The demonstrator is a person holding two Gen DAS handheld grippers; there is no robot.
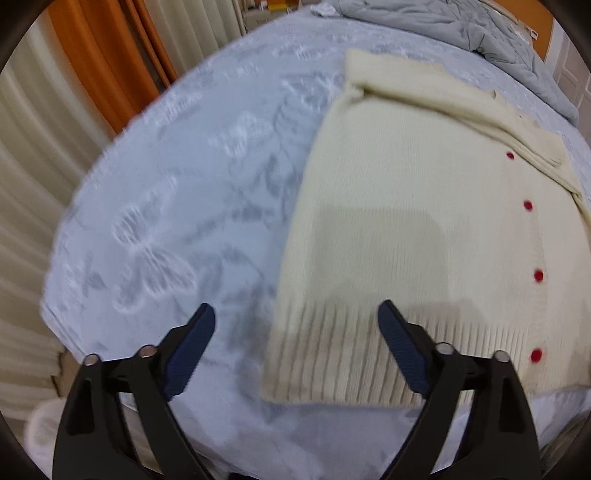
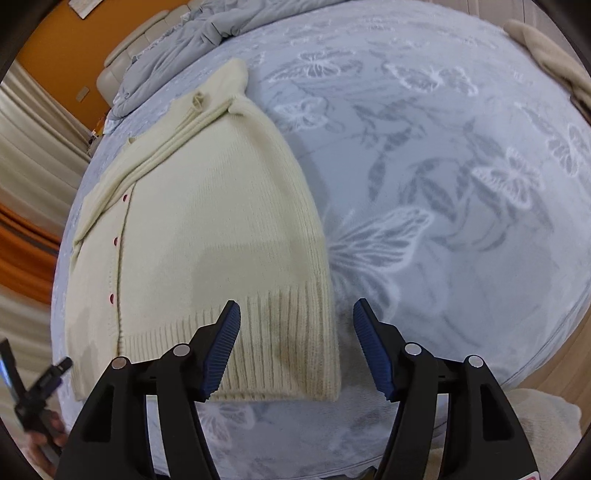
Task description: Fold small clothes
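A cream knit cardigan [image 1: 406,206] with red buttons [image 1: 538,276] lies flat on the pale blue butterfly bedspread [image 1: 177,206], sleeves folded across its upper part. My left gripper [image 1: 297,328] is open and empty, hovering over the cardigan's left hem corner. In the right wrist view the cardigan [image 2: 207,221] lies left of centre. My right gripper [image 2: 295,332] is open and empty, straddling the ribbed hem's right corner [image 2: 314,350]. The other hand-held gripper [image 2: 33,398] shows at the lower left edge.
A crumpled grey duvet [image 1: 480,33] lies at the far end of the bed [image 2: 192,33]. Orange and cream curtains [image 1: 103,66] hang left. A beige cloth [image 2: 554,55] sits at the far right edge. The bed edge runs just below the hem.
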